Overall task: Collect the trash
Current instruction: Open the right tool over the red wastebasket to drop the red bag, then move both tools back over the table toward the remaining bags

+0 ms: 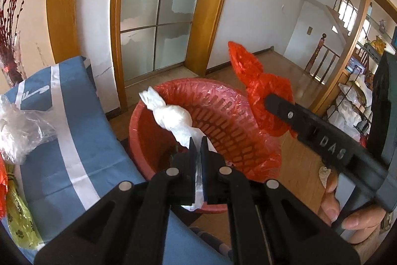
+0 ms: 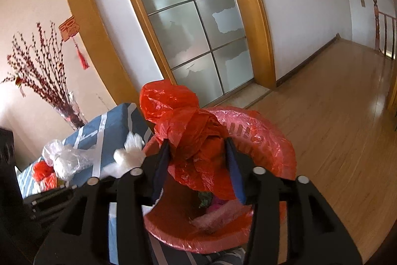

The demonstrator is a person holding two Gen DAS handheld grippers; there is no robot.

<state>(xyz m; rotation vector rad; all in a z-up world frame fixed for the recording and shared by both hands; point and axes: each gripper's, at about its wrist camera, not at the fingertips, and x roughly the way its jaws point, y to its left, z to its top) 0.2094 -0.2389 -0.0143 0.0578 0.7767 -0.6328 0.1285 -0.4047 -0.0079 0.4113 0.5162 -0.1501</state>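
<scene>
While my left gripper (image 1: 198, 140) pinches the tail of a knotted white plastic bag (image 1: 171, 116) above the red-lined waste basket (image 1: 139, 126), my right gripper (image 2: 198, 143) has the crumpled red plastic bag (image 2: 191, 131) between its half-spread fingers (image 2: 162, 155) over the same basket; I cannot tell whether the pads still press it. A blue cushion (image 1: 62, 121) sits beside the basket.

bin (image 2: 273, 155) contents partly hidden by red bag (image 2: 196, 140), hand (image 1: 347, 212) cut off
</scene>
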